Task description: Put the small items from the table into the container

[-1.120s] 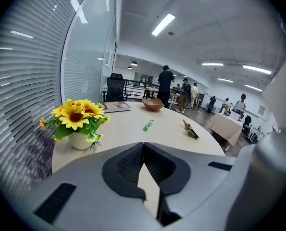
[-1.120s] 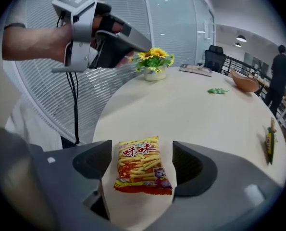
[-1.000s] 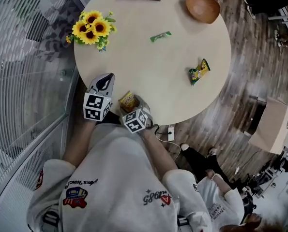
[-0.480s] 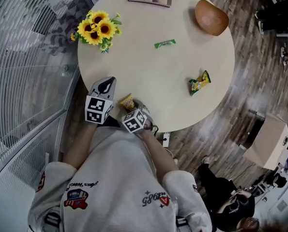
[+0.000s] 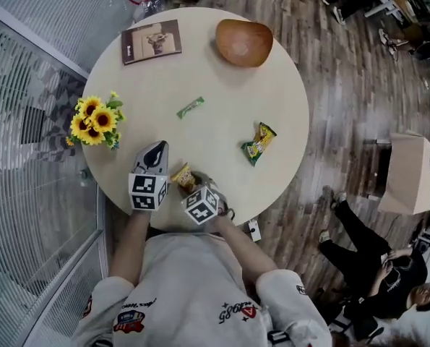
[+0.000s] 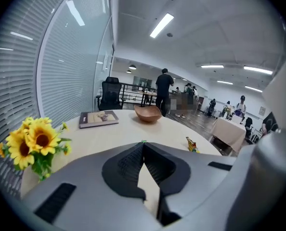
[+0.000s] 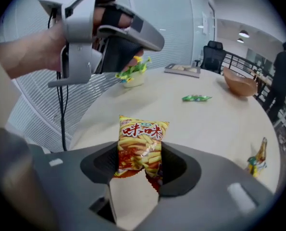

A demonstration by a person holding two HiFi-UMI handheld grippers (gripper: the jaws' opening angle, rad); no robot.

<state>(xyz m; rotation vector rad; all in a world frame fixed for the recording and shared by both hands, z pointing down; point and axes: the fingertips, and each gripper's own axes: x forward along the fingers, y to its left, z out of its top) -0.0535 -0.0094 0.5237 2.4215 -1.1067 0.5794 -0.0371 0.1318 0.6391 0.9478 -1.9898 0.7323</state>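
Right gripper [image 7: 140,163], its jaws closing on the lower part of the fries snack packet [image 7: 143,134] at the near edge of the table [image 5: 222,143], risks letting that slick packet slip on the long carry to the far wooden bowl [image 5: 243,42]; left gripper [image 6: 143,147] is closed and empty.
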